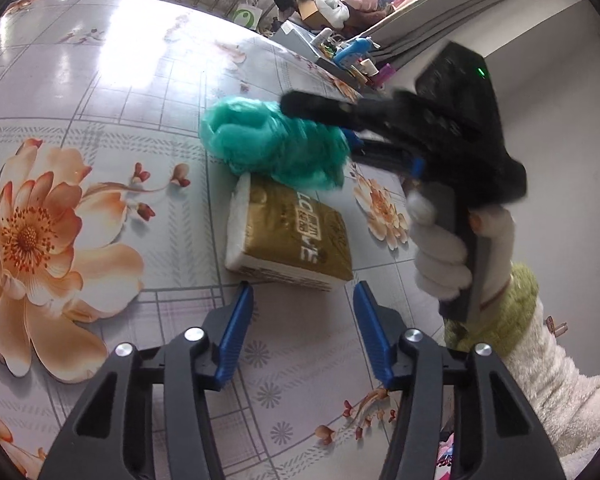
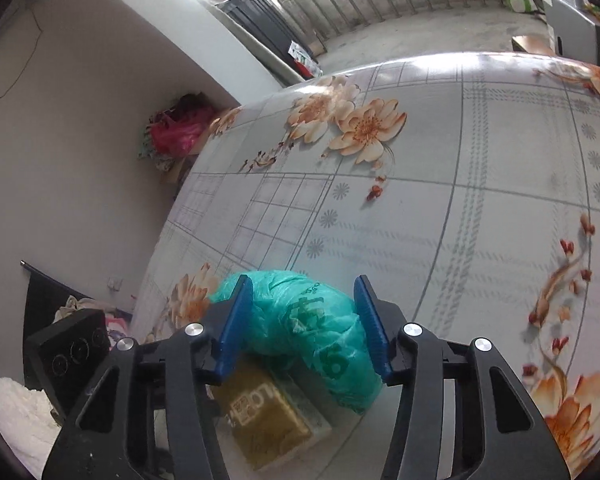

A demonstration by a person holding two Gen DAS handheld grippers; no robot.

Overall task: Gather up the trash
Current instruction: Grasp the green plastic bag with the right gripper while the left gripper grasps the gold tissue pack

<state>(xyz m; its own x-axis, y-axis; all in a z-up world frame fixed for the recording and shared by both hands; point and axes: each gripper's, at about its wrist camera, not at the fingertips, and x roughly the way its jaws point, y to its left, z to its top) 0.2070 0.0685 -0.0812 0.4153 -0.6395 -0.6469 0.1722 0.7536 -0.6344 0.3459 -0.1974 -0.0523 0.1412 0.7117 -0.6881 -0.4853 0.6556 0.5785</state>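
Left wrist view: the left gripper hangs tilted down over a flower-printed surface, its blue fingers spread with nothing between them. Just beyond their tips lies a gold tissue pack, flat, its long axis running away from the camera and a little to the right. Behind the pack, touching its far end, sits a crumpled green plastic bag, the likely trash. The right gripper reaches in from the right, held by a white-gloved hand, its black fingers straddling the bag's right side; motion blur hides whether they press on it.

Right wrist view: the right gripper points down at the green plastic bag, which fills the gap between the blue fingers. The fingers stand half spread, flanking the bag; I cannot tell if both pads touch it. The tissue pack lies underneath, nearer the camera. The right hand is clearly the nearer to the bag.
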